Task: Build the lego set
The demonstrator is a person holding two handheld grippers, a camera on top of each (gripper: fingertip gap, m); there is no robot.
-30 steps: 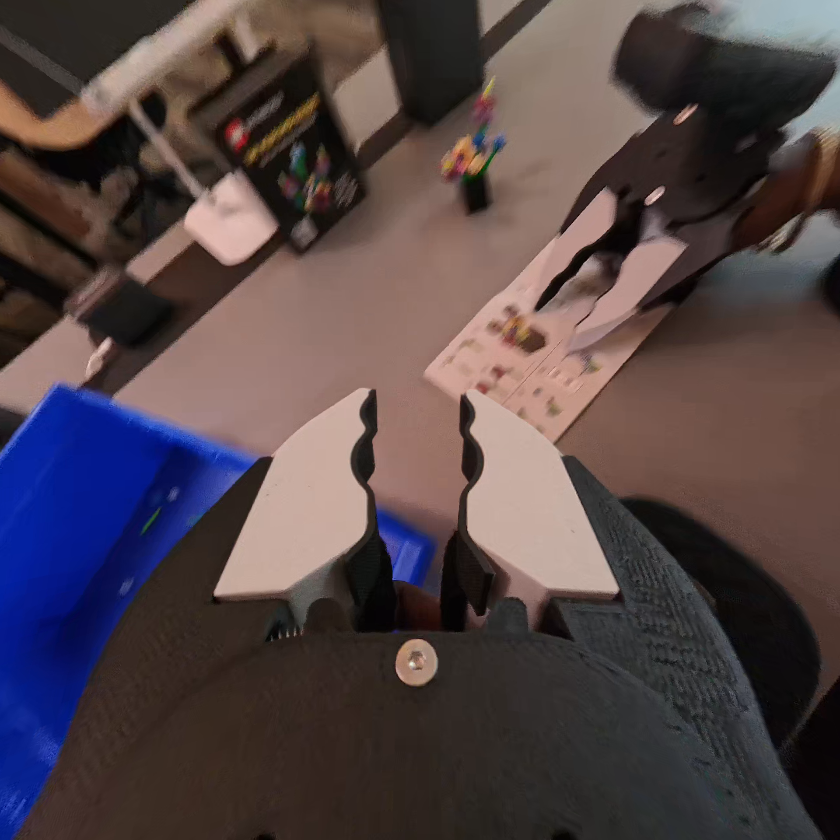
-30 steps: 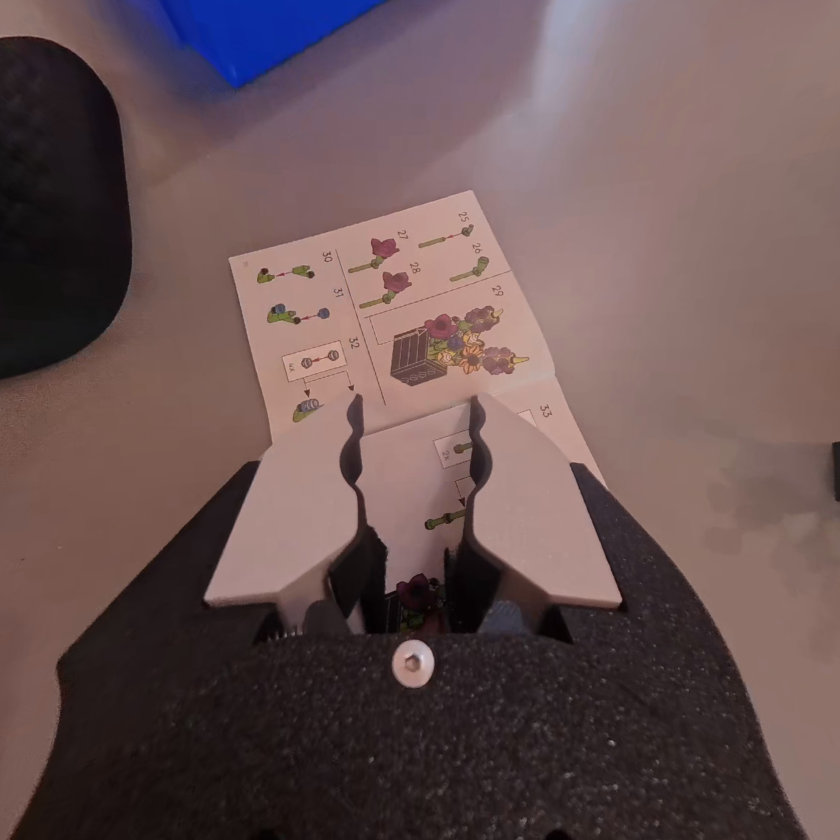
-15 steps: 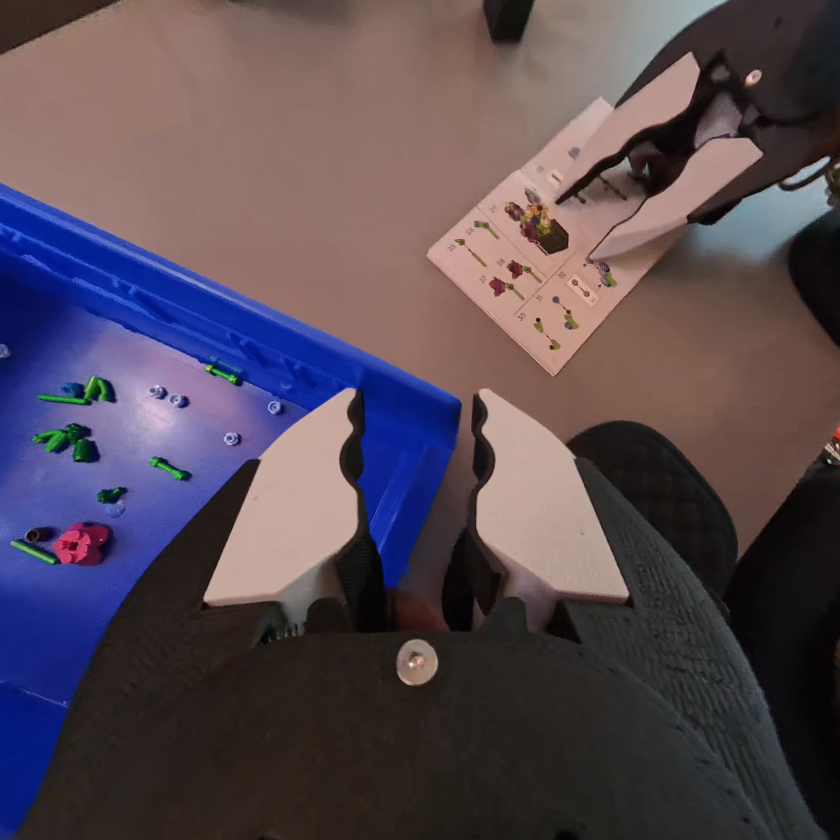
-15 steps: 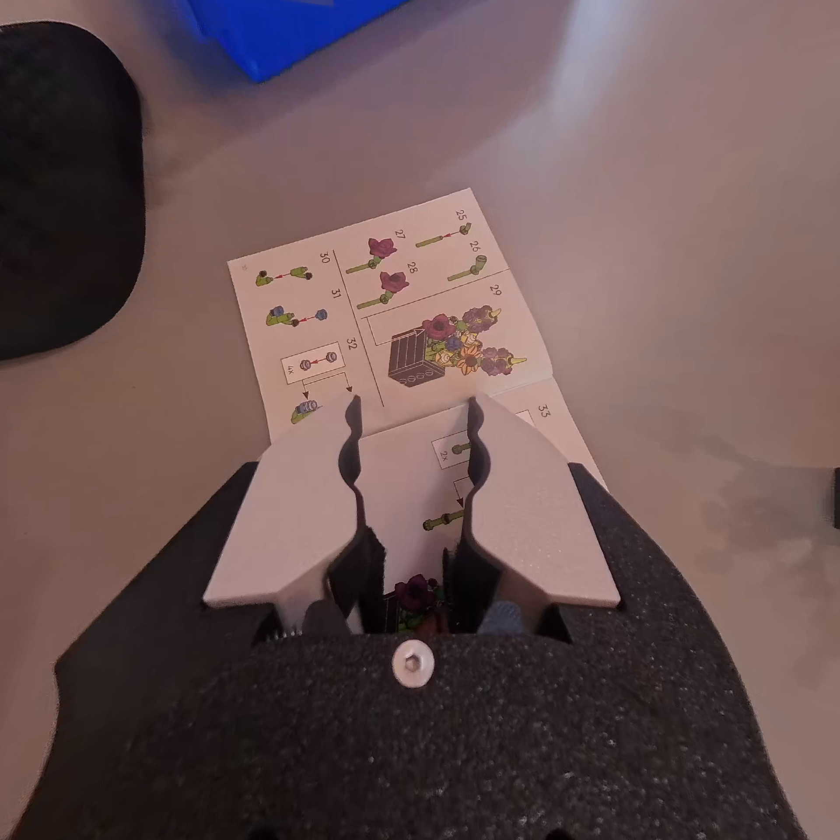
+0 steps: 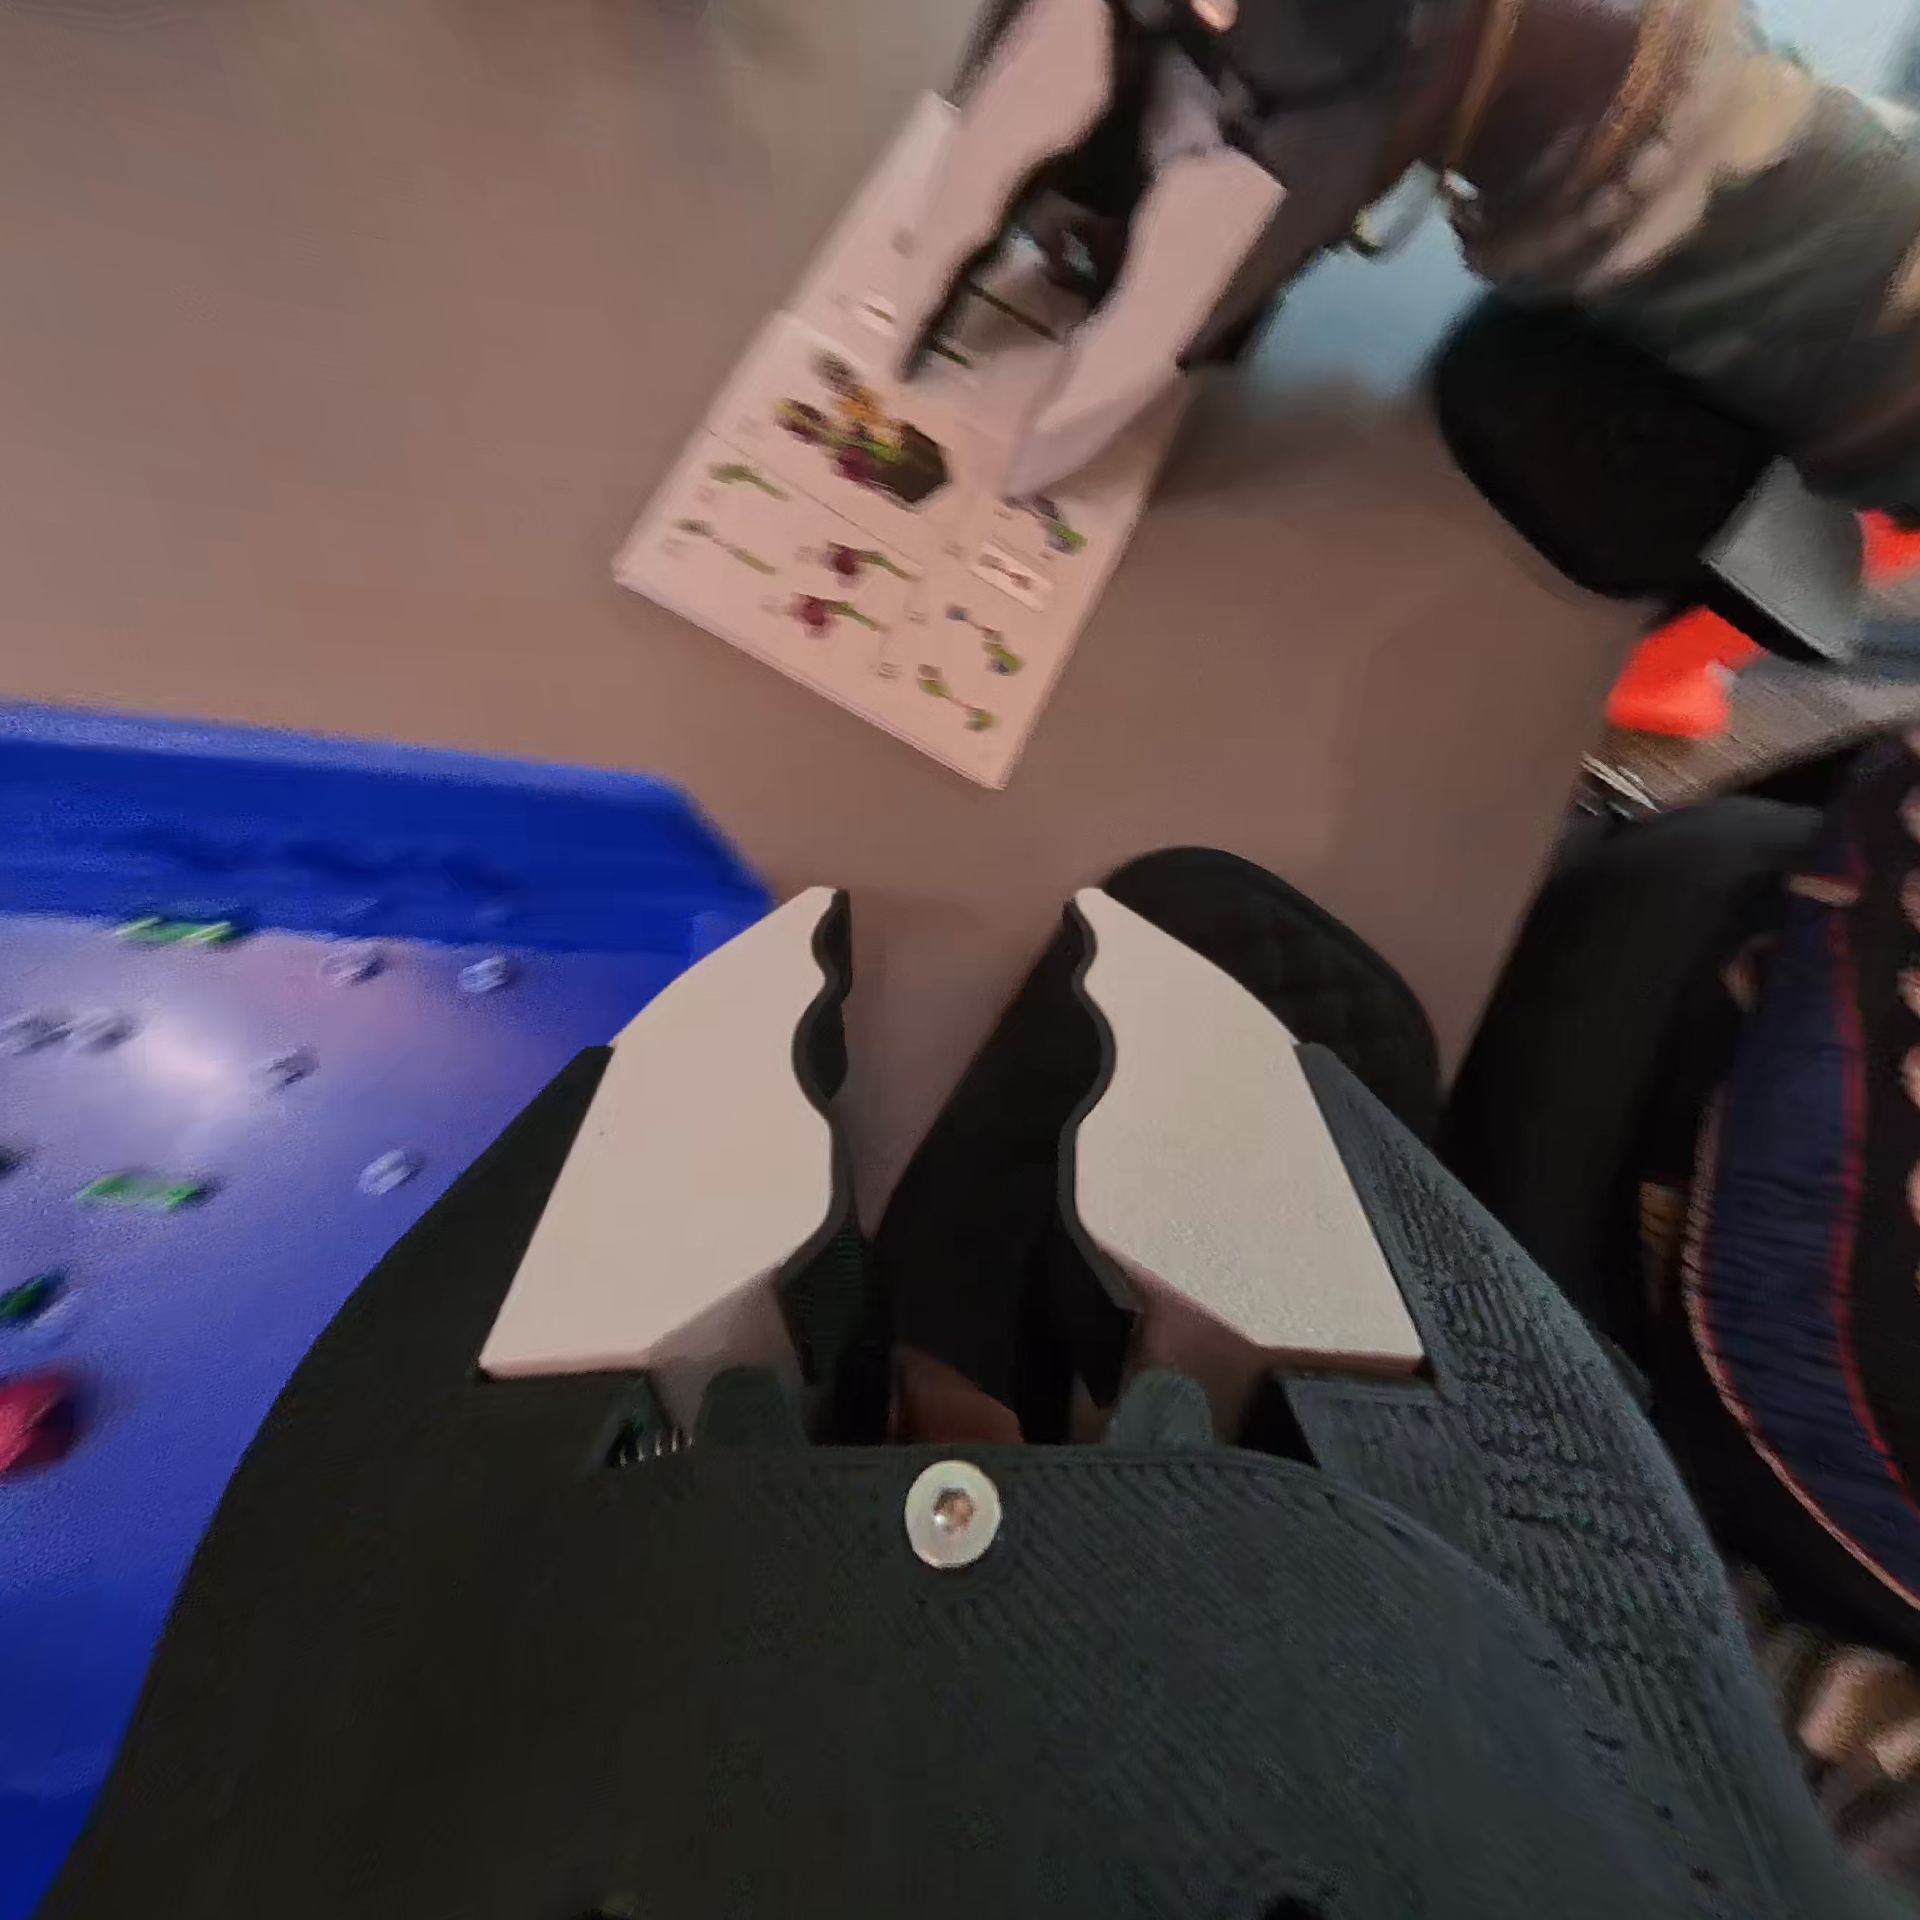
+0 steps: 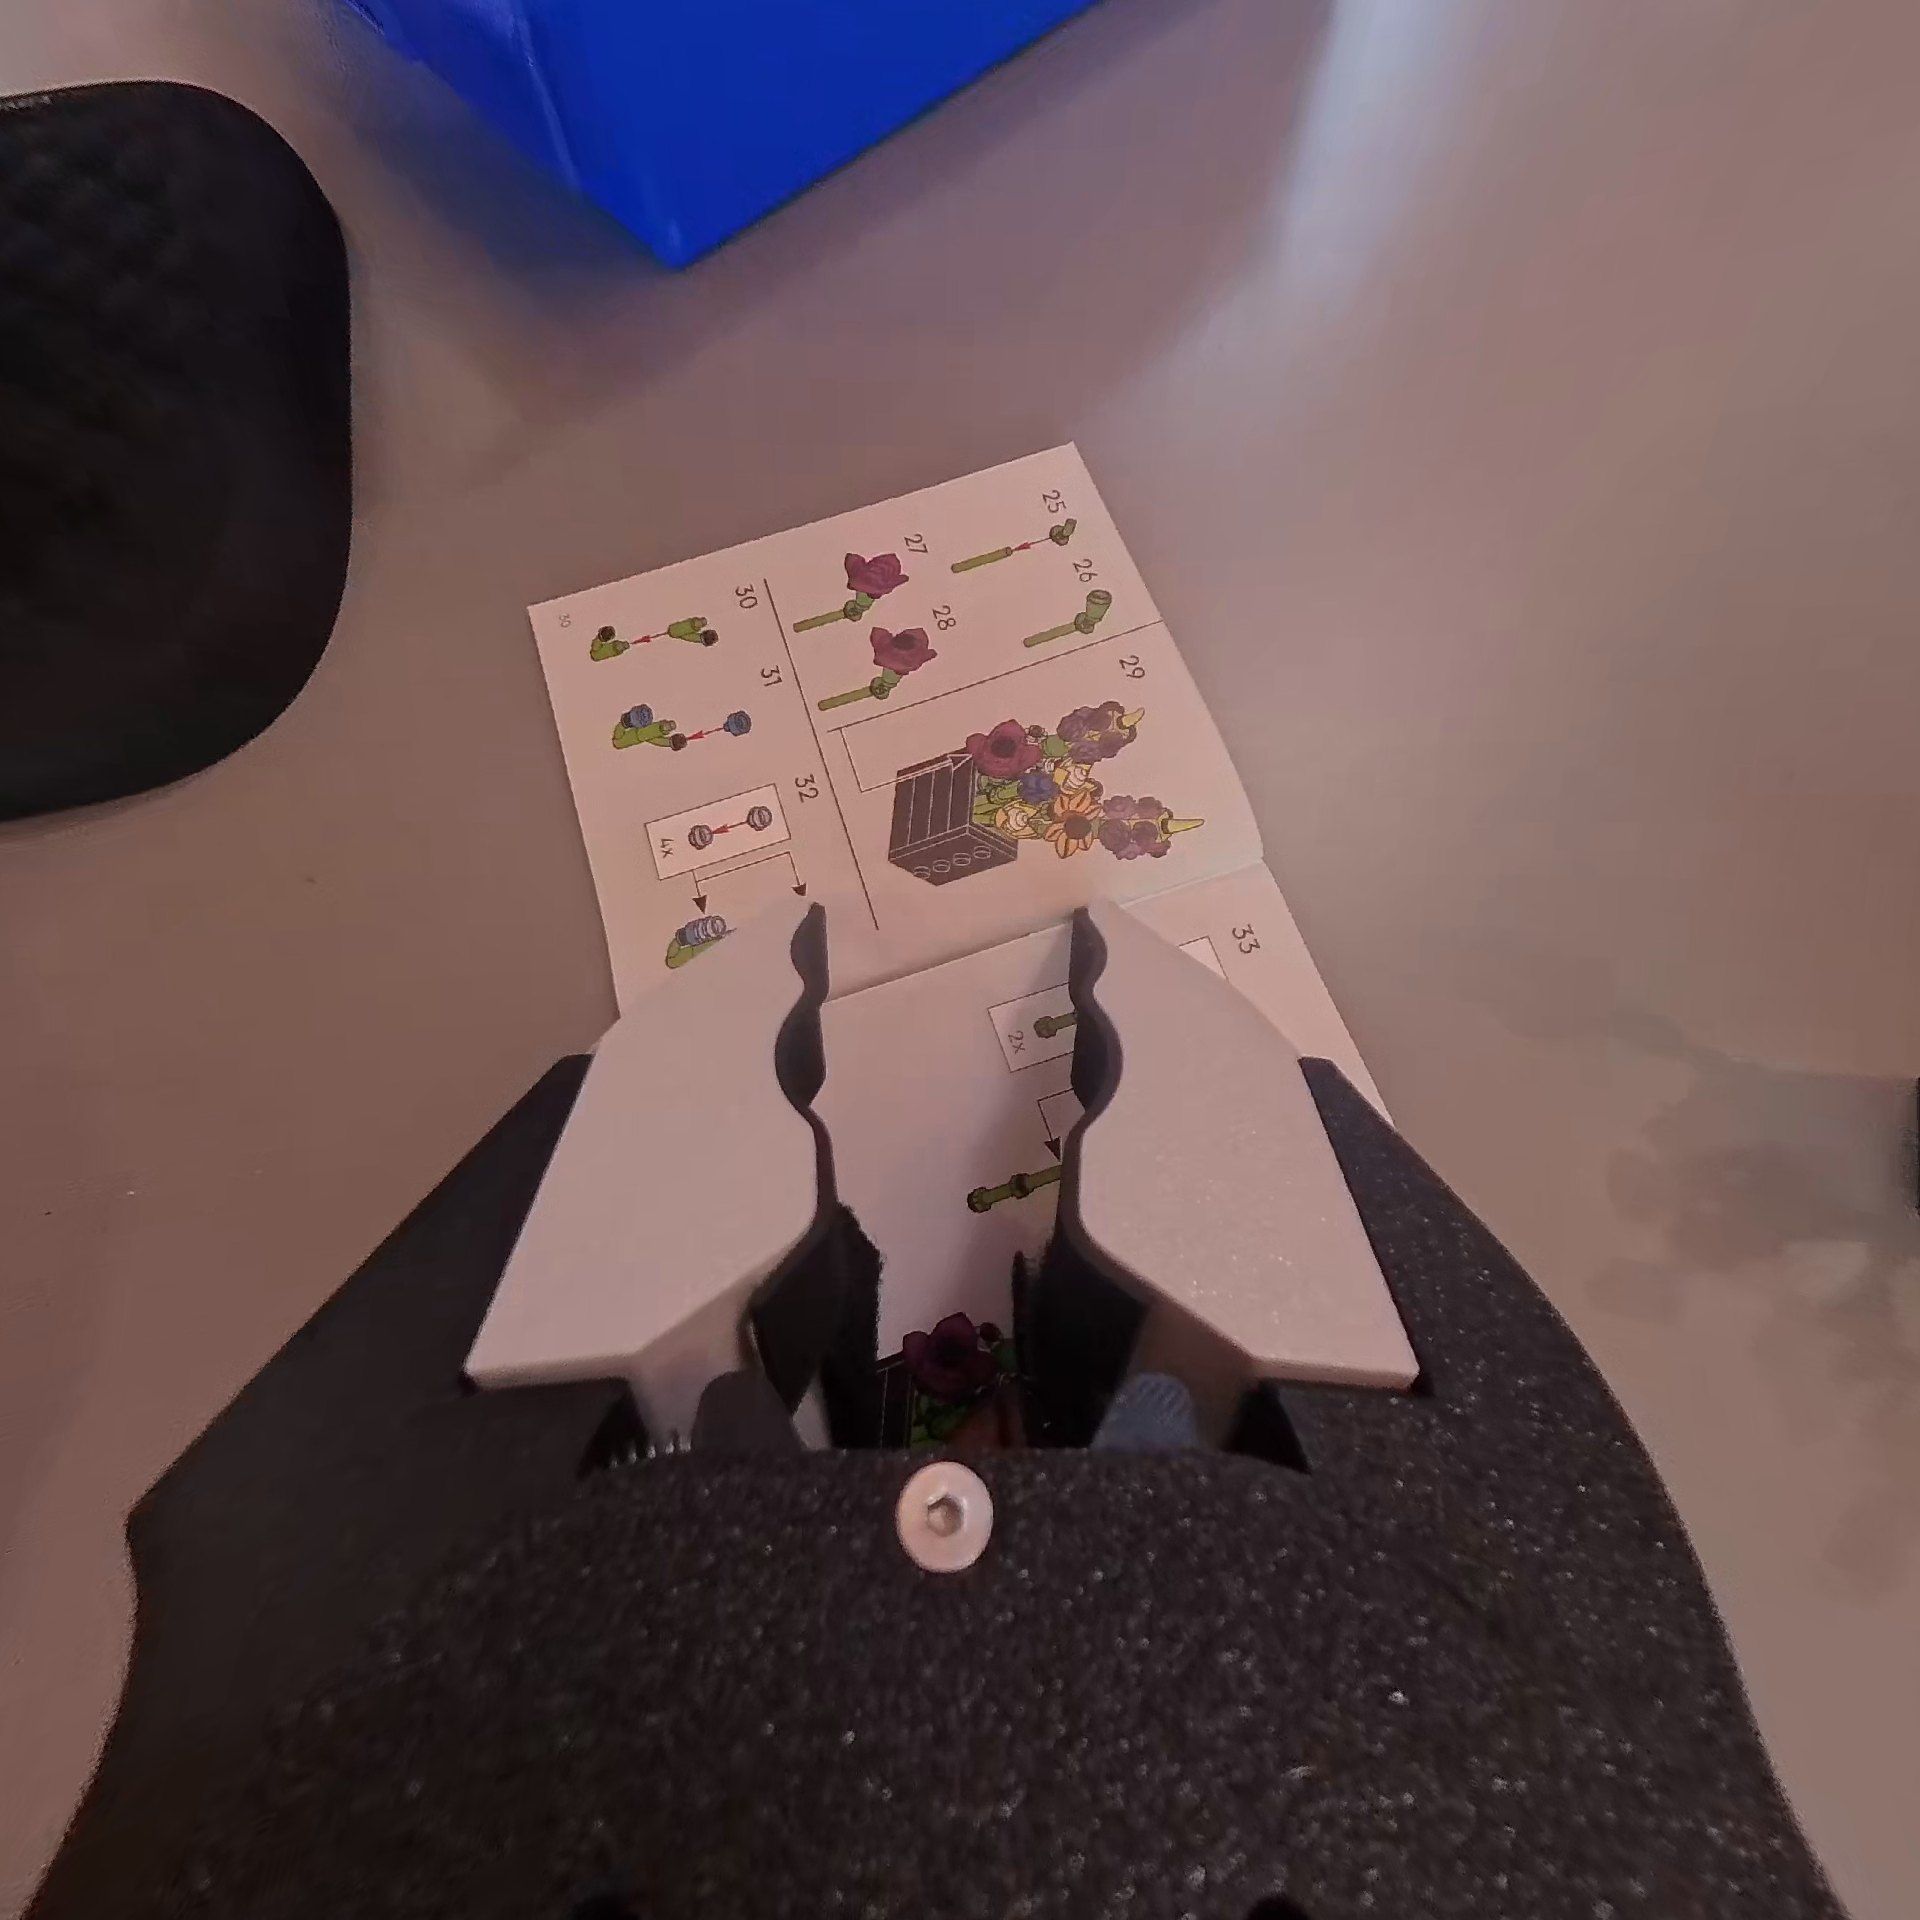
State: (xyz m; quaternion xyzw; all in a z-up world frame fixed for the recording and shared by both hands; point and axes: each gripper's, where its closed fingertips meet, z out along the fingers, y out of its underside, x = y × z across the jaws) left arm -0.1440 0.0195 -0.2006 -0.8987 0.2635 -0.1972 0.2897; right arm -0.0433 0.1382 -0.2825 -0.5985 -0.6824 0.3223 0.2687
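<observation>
Tabletop [image 6: 1507, 520], matte grey-brown and evenly lit, fills both wrist views and carries an open instruction booklet [image 6: 935, 727] lying flat. A blue bin [image 5: 312, 831] stands on the same surface; in the left wrist view its floor holds scattered lego pieces [image 5: 135, 1190], green, pale and one red, all blurred by motion. In the right wrist view one corner of the bin shows beyond the booklet, well apart from it.

Left gripper [image 5: 956, 920] hangs above the table just beside the bin's near corner, its pale fingers apart with nothing between them. Right gripper [image 6: 943, 914] is poised over the lower page of the booklet, fingers likewise apart and empty; whether the tips touch the paper cannot be told. In the left wrist view this gripper appears blurred over the far side of the booklet.

A dark rounded pad [image 6: 156, 447] lies on the table to the left of the booklet. At the right edge of the left wrist view, an orange object [image 5: 1673, 681] and patterned fabric [image 5: 1787, 1195] show beyond the table, too blurred to identify.
</observation>
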